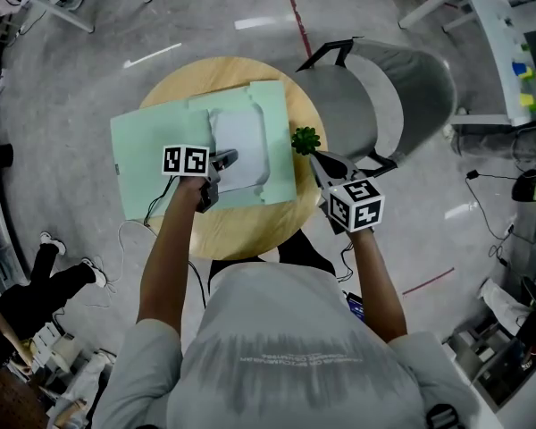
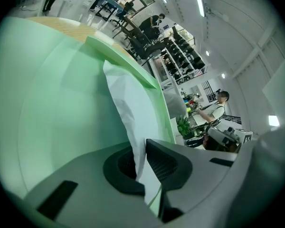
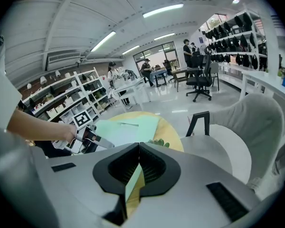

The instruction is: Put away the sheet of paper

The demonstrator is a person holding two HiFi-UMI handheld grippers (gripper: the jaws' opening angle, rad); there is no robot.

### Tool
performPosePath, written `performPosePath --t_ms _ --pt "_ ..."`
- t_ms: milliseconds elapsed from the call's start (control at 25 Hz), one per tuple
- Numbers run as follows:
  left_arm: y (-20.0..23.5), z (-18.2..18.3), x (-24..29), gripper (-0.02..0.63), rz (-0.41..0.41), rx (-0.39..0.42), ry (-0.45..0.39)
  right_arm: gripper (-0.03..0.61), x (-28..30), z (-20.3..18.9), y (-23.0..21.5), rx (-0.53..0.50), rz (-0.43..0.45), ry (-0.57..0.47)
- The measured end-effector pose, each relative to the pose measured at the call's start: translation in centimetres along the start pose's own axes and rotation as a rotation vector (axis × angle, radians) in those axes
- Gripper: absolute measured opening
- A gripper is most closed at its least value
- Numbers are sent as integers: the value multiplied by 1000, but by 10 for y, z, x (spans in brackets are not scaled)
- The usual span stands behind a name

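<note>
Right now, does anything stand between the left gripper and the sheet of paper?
Nothing visible does: the left gripper is shut on the sheet of paper, which lies in the open green folder.

The head view looks steeply down from above the person onto the round bench [image 1: 250,231]. The left claw [image 1: 228,159] view sits low and close over the green folder [image 2: 61,103]. The right claw [image 1: 314,156] view looks back from the bench's edge. All three views share the folder.
</note>
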State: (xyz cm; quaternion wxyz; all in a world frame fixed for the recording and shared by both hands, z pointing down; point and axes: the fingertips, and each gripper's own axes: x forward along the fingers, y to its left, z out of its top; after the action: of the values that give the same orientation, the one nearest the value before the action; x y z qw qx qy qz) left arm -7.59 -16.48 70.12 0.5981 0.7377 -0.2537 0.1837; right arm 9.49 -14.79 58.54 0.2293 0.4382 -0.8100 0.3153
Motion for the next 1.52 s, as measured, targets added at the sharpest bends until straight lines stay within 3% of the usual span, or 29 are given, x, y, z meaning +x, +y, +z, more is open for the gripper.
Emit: performPosePath --t_ms 320,440,720,1120,1320,1520 --pt "3 5 4 28 63 30 -46 29 -9 -5 -7 14 -11 -7" --pt "5 3 0 135 94 44 -32 29 -10 -5 -5 11 -10 -7" --pt "10 -8 -17 210 190 162 66 29 -8 -3 7 1 4 -14" --pt "18 -14 -44 224 229 171 27 29 -7 -9 23 -14 23 -10" --pt "30 -14 -65 224 291 163 -33 29 -9 -8 28 -23 21 -19" --pt "31 -13 -93 224 335 224 -62 29 -11 2 31 -71 -24 -40"
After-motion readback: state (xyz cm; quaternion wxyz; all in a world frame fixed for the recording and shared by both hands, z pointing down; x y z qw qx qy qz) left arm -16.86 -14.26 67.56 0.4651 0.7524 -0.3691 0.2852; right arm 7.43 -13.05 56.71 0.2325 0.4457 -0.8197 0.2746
